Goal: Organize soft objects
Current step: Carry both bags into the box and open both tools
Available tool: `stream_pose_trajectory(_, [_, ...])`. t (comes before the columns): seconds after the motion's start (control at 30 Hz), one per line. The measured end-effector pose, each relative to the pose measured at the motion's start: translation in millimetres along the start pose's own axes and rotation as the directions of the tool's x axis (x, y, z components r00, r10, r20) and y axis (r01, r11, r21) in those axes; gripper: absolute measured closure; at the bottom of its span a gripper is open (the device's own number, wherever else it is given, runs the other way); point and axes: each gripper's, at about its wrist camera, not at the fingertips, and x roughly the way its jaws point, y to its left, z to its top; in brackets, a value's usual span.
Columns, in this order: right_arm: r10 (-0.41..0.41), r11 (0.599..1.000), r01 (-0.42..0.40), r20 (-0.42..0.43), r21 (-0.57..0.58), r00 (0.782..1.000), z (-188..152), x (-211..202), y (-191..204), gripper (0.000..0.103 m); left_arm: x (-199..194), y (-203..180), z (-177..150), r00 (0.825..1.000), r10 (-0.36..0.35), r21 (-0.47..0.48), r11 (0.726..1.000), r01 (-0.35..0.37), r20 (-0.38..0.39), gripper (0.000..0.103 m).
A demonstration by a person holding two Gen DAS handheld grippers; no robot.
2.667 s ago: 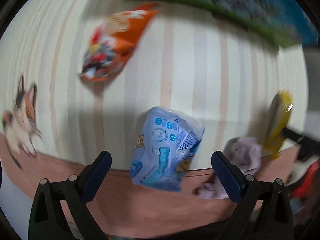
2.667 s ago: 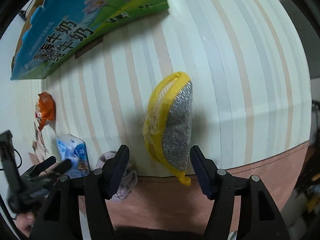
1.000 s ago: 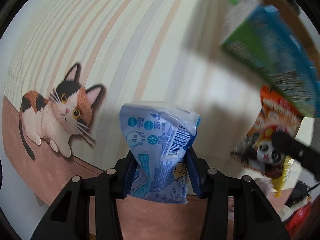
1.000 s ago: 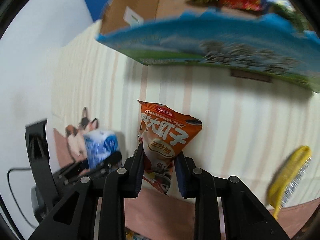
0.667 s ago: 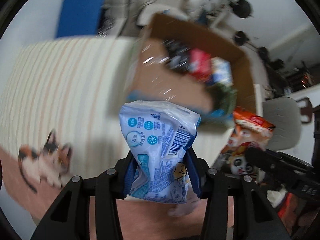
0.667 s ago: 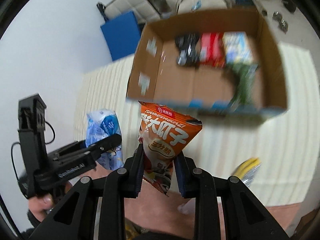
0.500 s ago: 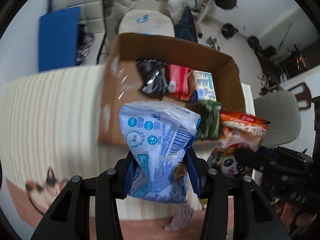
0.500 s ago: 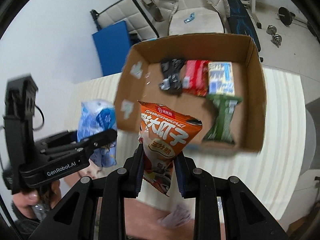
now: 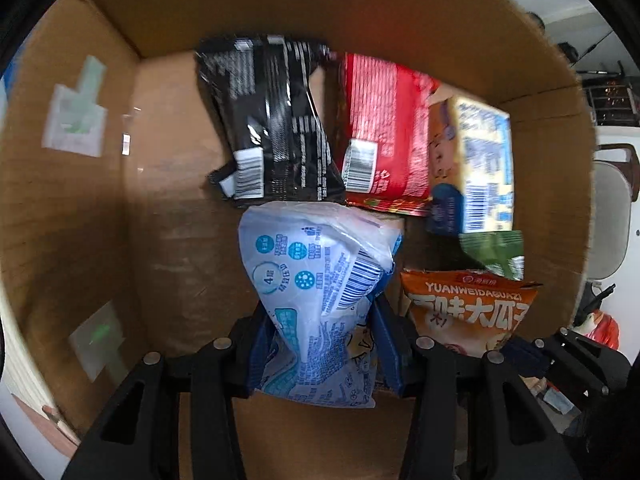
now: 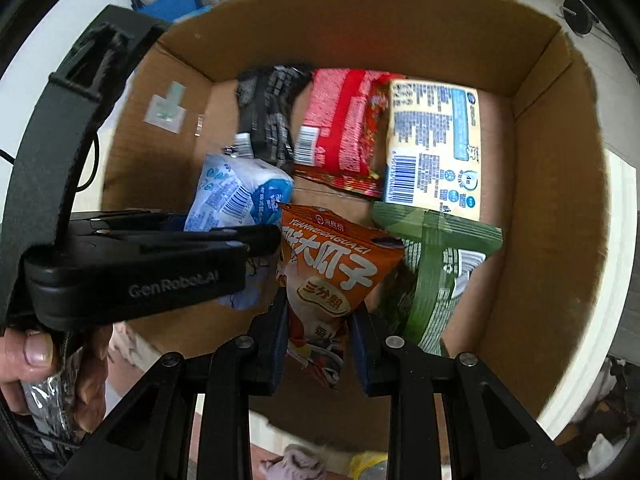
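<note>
Tools (image 9: pixel 324 354) (image 10: pixel 318 350) clamp 2 packets over box (image 10: pixel 560 208); left floor bare.

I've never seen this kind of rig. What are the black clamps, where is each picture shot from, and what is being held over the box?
No robot: a person holds a two-finger gripper in each hand, each with a camera looking along its fingers. Both point down into a cardboard box. In the left view, the left gripper is shut on a blue-white pack. In the right view, the right gripper is shut on an orange bag. Lying in the box: a black packet, a red packet, a yellow-blue pack and a green bag.
</note>
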Motion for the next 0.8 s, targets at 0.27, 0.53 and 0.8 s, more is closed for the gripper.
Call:
stream_pose_trajectory(0.27, [-0.019,1.0,0.019,-0.053,0.004,0.998,2,13,-8,0.069,10,-2,1,0.998,-0.04,-0.023,0.999,0.039,-0.043,0.047])
stream_pose_trajectory(0.53, [-0.071,0.997,0.071,0.006,0.024,0.997,-11,-18,-6,0.033,-39,-4,-26,0.996,-0.001,-0.008,1.0,0.001,0.092,0.016])
stream_pose_trajectory(0.8, [-0.246,0.969,0.241,0.115,0.055,0.962,-30,-55,2,0.0,-84,-8,-81,0.967,0.093,0.005,0.995,-0.097,0.239,0.004])
